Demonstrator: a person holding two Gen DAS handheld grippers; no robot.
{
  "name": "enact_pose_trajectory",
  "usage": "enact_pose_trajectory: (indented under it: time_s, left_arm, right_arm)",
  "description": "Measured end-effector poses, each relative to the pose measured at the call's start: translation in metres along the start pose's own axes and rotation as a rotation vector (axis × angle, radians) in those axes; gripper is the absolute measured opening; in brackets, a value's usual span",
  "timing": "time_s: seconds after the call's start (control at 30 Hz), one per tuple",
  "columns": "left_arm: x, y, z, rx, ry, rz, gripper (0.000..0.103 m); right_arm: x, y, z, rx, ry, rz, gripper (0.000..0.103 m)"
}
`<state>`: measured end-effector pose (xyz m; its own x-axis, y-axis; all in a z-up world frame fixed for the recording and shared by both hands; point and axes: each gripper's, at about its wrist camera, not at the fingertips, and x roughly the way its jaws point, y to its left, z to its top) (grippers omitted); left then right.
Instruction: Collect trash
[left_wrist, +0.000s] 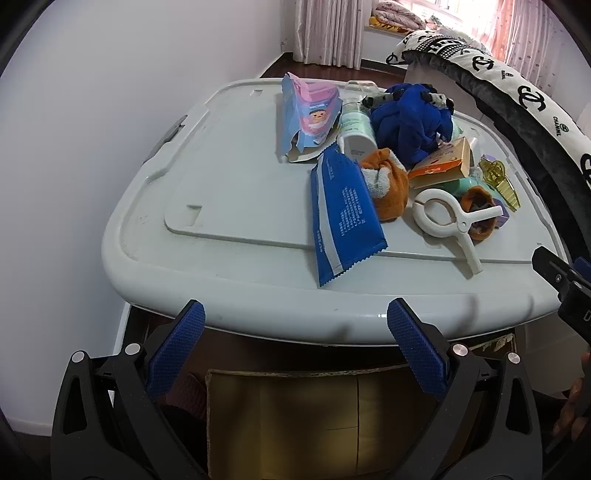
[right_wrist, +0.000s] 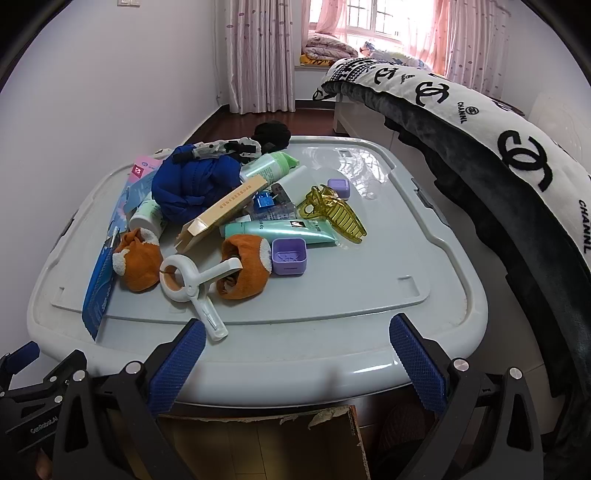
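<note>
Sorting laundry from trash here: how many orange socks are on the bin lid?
2: one orange sock left of the white clip, the other right of it, beside the purple box. More may hide under the pile.

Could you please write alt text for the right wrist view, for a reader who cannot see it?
The open right claw hangs empty over the near edge of a grey storage-bin lid piled with clutter: a white clip, orange socks, a blue cloth, tubes, a yellow hair claw. A cardboard box sits below; a bed lies right.

A home bedroom — a bed (right_wrist: 480, 140) under a printed blanket at right, pink curtains (right_wrist: 258, 55) at the far window (right_wrist: 373, 18).
</note>
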<state>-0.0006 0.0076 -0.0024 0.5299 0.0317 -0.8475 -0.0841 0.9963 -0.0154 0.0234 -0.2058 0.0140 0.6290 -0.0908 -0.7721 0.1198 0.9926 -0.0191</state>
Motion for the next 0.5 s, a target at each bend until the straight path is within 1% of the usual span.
enact_pose_trajectory:
  time_s: [0.5]
  left_arm:
    - [0.0032,0.0027,-0.0017,-0.011,0.017,-0.009,0.097]
  right_arm:
    - [0.0030,0.0012,-0.0002,0.000,0.010,0.006,0.098]
